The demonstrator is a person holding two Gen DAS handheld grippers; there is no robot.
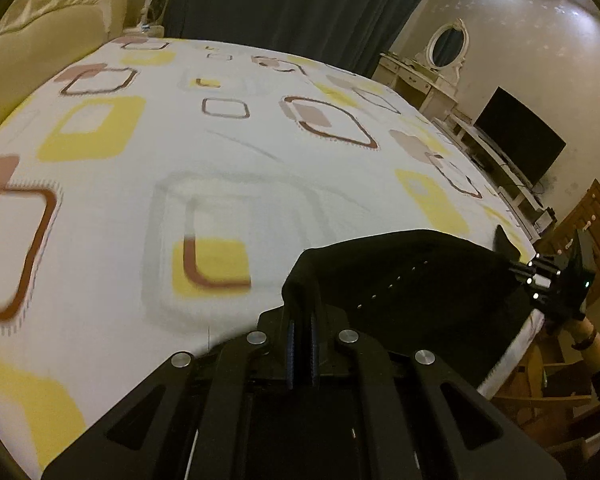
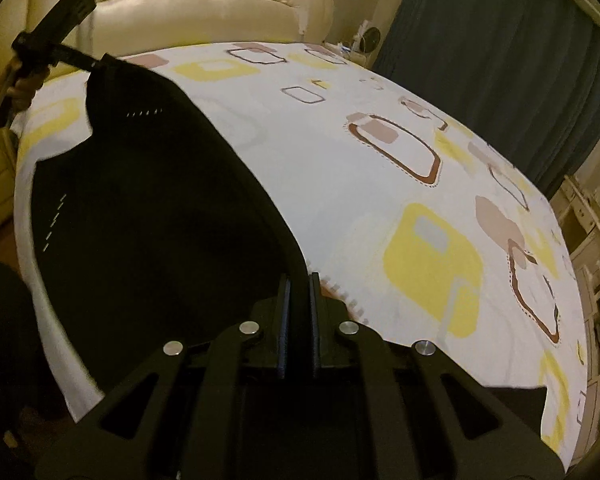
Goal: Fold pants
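Left wrist view: black pants (image 1: 420, 280) near bed's (image 1: 260, 152) edge, open sheet beyond.

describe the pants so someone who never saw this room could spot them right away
Start at the big bed with the white sheet printed in yellow and brown squares. The pants are the only plain black cloth there, at its near edge, pinched between the left gripper and right gripper.
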